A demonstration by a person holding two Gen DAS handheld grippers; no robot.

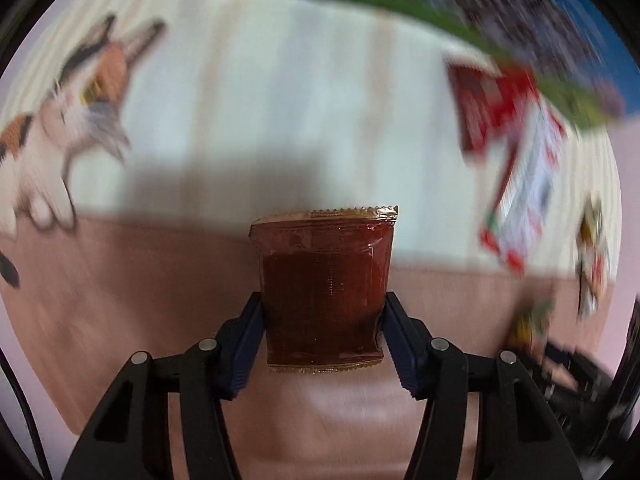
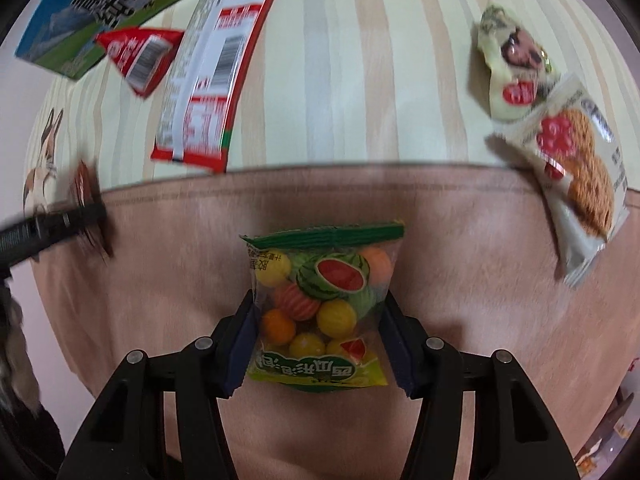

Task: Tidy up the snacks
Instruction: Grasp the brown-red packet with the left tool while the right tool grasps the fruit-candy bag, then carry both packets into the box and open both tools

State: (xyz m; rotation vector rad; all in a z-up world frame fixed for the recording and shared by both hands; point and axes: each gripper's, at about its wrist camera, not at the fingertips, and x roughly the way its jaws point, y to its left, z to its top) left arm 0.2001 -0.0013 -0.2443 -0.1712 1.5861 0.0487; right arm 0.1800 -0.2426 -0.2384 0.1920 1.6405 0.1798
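Observation:
My left gripper (image 1: 322,320) is shut on a dark brown snack packet (image 1: 324,284) and holds it above the brown part of the table mat (image 1: 140,280). My right gripper (image 2: 320,320) is shut on a clear bag of fruit-shaped gum balls (image 2: 320,304) with a green top seal. The left gripper with its brown packet also shows blurred at the left of the right wrist view (image 2: 86,204). A long red and white packet (image 2: 212,76) and a small red packet (image 2: 140,56) lie on the striped part of the mat.
A blue and green box (image 2: 100,8) lies at the far left. A pale green packet (image 2: 514,68) and a white cracker packet (image 2: 576,168) lie at the right. A cat picture (image 1: 60,120) is printed on the mat. The left wrist view is motion-blurred.

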